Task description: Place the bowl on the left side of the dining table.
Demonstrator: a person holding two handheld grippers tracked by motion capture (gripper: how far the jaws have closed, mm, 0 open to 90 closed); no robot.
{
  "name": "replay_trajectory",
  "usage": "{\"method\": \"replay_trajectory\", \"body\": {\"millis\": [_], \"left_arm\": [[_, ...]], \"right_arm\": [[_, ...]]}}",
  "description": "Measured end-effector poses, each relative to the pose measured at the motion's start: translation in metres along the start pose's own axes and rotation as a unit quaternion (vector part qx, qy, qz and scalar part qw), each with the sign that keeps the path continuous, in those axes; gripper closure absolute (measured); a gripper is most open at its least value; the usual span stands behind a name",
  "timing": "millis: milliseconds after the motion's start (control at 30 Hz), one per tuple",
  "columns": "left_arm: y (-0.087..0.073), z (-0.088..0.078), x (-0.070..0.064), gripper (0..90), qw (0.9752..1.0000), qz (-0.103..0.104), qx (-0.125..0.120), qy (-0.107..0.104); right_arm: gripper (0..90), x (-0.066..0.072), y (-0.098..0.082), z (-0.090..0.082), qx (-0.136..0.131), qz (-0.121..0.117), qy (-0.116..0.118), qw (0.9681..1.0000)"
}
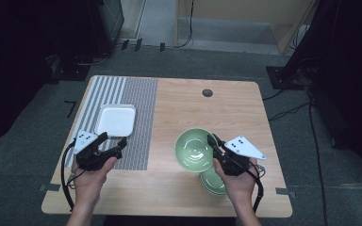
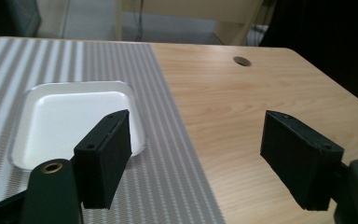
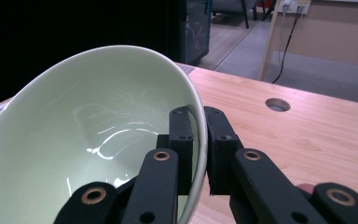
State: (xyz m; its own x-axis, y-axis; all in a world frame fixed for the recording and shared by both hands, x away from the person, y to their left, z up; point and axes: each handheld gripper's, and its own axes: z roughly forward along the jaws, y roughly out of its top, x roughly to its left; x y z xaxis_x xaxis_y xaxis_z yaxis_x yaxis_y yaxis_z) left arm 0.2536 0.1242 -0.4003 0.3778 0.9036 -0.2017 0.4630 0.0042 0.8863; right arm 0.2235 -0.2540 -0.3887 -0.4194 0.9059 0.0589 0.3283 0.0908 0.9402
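Note:
A pale green bowl hangs tilted over the table's right half. My right gripper is shut on its near rim, one jaw inside the bowl and one outside. A second green bowl stands on the wood below it, partly hidden by the right hand. A white square plate lies on the striped mat. My left gripper hovers just in front of the plate's near right corner, open, with nothing between its fingers.
The grey striped mat covers the left part of the wooden table. A round cable hole sits near the far edge. Cables and dark stands lie on the floor around the table.

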Motion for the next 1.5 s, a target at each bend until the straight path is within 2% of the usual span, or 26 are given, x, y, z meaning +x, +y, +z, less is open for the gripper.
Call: {"method": "replay_trajectory", "body": {"millis": [100,267,400,633,733,833,867,933,1000,1033,1100,1233,1267,1333,1367,1433,1500], "left_arm": [[0.0,-0.001,-0.011,24.0,0.9997,-0.008,0.003,-0.023],[0.002,-0.004,-0.022,21.9,0.9989,-0.011,0.001,-0.047],[0.0,-0.003,-0.036,21.2,0.9976,0.001,0.007,-0.069],[-0.003,0.001,-0.056,20.8,0.994,0.01,0.018,-0.107],[-0.005,0.003,-0.066,20.9,0.9915,0.017,0.032,-0.125],[-0.009,0.007,-0.074,20.9,0.9895,0.025,0.046,-0.134],[-0.01,0.008,-0.076,20.9,0.9894,0.029,0.052,-0.133],[-0.013,0.012,-0.08,23.3,0.9903,0.036,0.072,-0.113],[-0.015,0.015,-0.082,24.8,0.9895,0.034,0.086,-0.111],[-0.017,0.017,-0.084,25.5,0.9895,0.039,0.093,-0.104],[-0.019,0.018,-0.085,27.8,0.9894,0.043,0.098,-0.099],[-0.022,0.02,-0.087,40.5,0.9905,0.051,0.097,-0.083],[-0.023,0.02,-0.087,44.0,0.9905,0.06,0.099,-0.074],[-0.025,0.021,-0.087,49.9,0.9895,0.073,0.103,-0.071],[-0.027,0.022,-0.087,52.1,0.9892,0.083,0.103,-0.065],[-0.03,0.024,-0.087,58.6,0.9883,0.09,0.105,-0.065],[-0.033,0.026,-0.083,65.5,0.9873,0.085,0.107,-0.081]], "right_arm": [[83.8,0.003,-0.004,0.004,0.004,-0.001,0.002,1.0],[83.7,0.009,-0.01,0.008,0.01,0.004,0.009,0.9999],[83.8,0.018,-0.013,0.011,0.009,-0.002,0.015,0.9998],[83.8,0.031,-0.018,0.017,0.015,-0.014,0.023,0.9995],[83.7,0.036,-0.021,0.019,0.017,-0.021,0.023,0.9994],[83.7,0.041,-0.023,0.021,0.018,-0.025,0.026,0.9992],[83.7,0.042,-0.023,0.021,0.018,-0.026,0.027,0.9991],[83.7,0.045,-0.023,0.021,0.017,-0.028,0.029,0.999],[83.7,0.048,-0.023,0.02,0.014,-0.029,0.03,0.9991],[83.7,0.048,-0.023,0.02,0.013,-0.029,0.03,0.999],[83.7,0.051,-0.023,0.02,0.008,-0.03,0.029,0.9991],[83.7,0.059,-0.025,0.02,-0.001,-0.037,0.03,0.9988],[83.7,0.061,-0.025,0.02,-0.001,-0.037,0.032,0.9988],[83.7,0.064,-0.026,0.02,-0.004,-0.037,0.034,0.9987],[83.6,0.067,-0.026,0.02,-0.004,-0.043,0.031,0.9986],[83.6,0.072,-0.028,0.021,-0.005,-0.049,0.03,0.9983],[83.5,0.078,-0.031,0.023,-0.007,-0.053,0.032,0.998]]}}
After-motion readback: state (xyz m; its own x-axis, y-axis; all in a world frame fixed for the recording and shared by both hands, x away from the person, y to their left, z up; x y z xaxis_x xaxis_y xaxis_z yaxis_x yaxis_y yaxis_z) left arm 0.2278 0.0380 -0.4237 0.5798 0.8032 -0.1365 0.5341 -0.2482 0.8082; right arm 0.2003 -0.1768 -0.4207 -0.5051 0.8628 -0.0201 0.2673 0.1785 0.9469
